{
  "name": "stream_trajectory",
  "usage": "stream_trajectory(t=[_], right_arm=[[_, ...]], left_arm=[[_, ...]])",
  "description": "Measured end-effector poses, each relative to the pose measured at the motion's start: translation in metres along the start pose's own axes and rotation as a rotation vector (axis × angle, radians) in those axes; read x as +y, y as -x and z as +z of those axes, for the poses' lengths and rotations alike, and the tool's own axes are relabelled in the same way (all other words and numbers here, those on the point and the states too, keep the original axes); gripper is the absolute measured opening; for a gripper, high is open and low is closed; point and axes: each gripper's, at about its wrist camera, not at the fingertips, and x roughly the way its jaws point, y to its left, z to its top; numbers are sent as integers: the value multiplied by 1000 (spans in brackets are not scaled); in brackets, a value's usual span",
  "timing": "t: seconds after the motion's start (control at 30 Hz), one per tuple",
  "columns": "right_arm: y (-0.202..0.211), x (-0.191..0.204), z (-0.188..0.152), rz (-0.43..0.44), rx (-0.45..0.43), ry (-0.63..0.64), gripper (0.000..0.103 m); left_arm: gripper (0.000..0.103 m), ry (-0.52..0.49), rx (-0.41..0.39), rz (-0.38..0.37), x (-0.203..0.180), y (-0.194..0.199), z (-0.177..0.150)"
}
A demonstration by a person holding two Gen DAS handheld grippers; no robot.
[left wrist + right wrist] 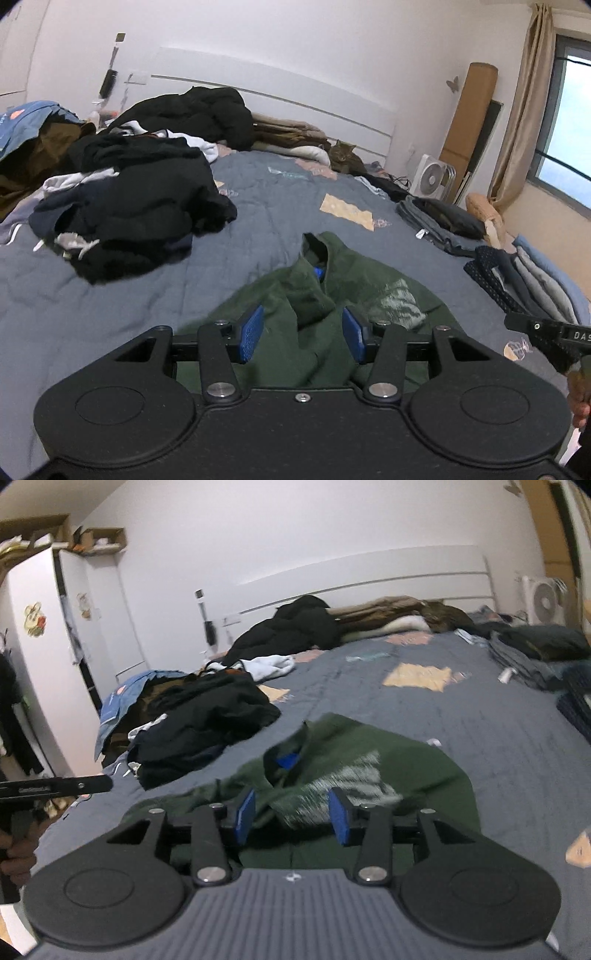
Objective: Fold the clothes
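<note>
The right wrist view is motion-blurred, so the white print on the green garment (332, 771) is smeared and cannot be read. In both views the near edge of the garment is hidden under the black gripper bodies. At the left edge of the right wrist view, the other gripper and a hand (14, 849) holding it are cut off by the frame. At the right edge of the left wrist view, a black gripper part marked "DAS" is also cut off.

The left gripper (303, 334) has its jaws spread wide, its blue pads (251, 332) apart with rumpled green cloth showing between them. Whether the pads touch the cloth cannot be told. The right gripper (291, 814) also has its jaws spread wide, over the printed part of the garment, holding nothing that can be seen.

The green garment (325, 291) lies crumpled on the grey quilted bed (258, 206), at its near edge, just in front of both grippers. A fold rises in its middle, and a small blue tag shows at the neck opening. The white print sits on its right side.

To the left lies a heap of dark clothes (136, 206). Folded clothes (524, 277) are stacked along the bed's right side. A cat (341, 155) sits by the white headboard.
</note>
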Motion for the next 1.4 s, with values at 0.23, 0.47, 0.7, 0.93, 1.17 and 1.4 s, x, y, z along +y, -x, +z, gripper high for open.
stream_trajectory(t=[0.23, 0.47, 0.7, 0.93, 1.17, 1.4], right_arm=[[4, -10, -18, 8, 65, 9, 48], [20, -9, -30, 23, 104, 97, 50], [42, -20, -46, 34, 199, 268, 52], [60, -43, -71, 3, 308, 430, 53], [71, -64, -94, -30, 334, 548, 54], [72, -76, -108, -56, 269, 762, 54]], left_arm=[[47, 4, 51, 42, -41, 9, -27], [47, -56, 117, 78, -70, 26, -59], [47, -293, 212, 119, -98, 39, -79], [47, -268, 227, 100, -114, 51, -85], [47, -248, 258, 77, -131, 49, -95], [47, -163, 275, 45, -133, 44, -111]])
